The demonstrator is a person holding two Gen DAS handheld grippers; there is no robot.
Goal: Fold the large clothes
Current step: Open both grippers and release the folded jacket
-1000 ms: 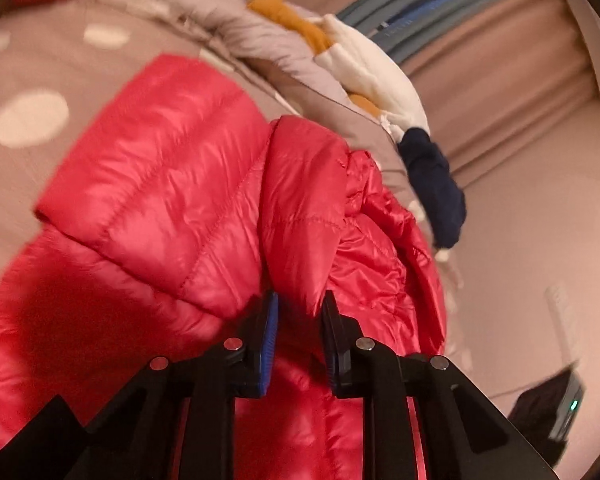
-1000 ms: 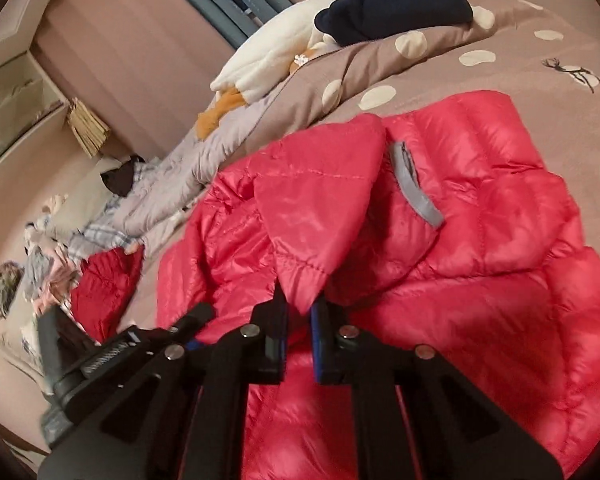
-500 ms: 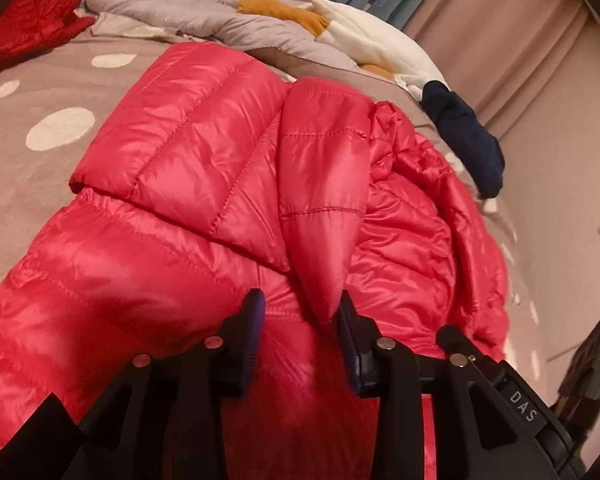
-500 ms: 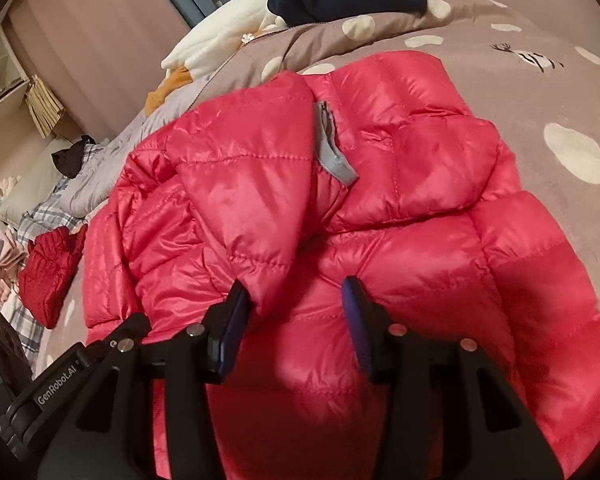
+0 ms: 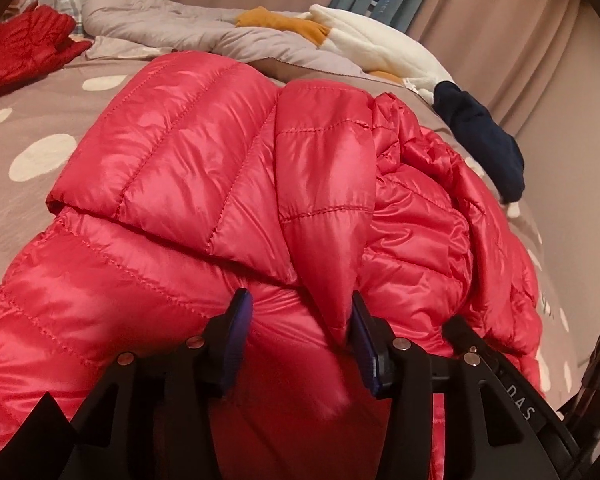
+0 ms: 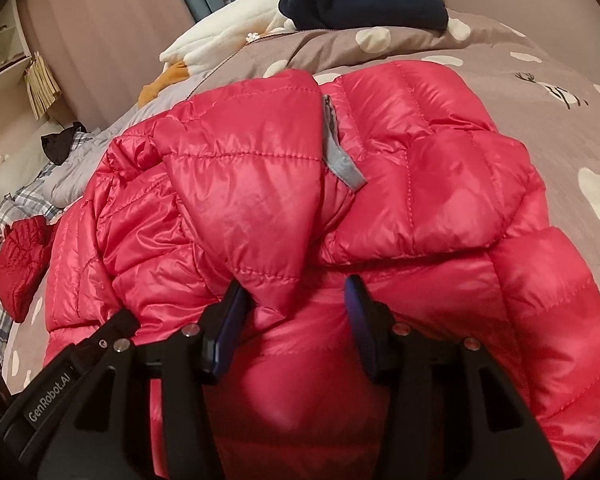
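A red quilted puffer jacket (image 5: 204,184) lies spread on the bed, its hood folded down over the body. It also fills the right wrist view (image 6: 420,184), where a grey tab (image 6: 338,160) shows at the hood edge. My left gripper (image 5: 298,316) is open just above the jacket; a hood corner (image 5: 332,280) rests loose by its right finger. My right gripper (image 6: 292,300) is open too, with the other hood corner (image 6: 272,280) lying against its left finger. Neither holds the fabric.
The bed has a brown cover with white dots (image 5: 32,152). Behind the jacket lie a grey garment (image 5: 160,28), a white fleece (image 5: 380,48), an orange piece (image 5: 280,22) and a navy garment (image 6: 364,2). A dark red garment (image 5: 24,52) lies far left. Curtains (image 5: 500,20) hang behind.
Both grippers were shut on the hood corners a second ago. Both have opened wide and let the hood drop flat onto the jacket's body.
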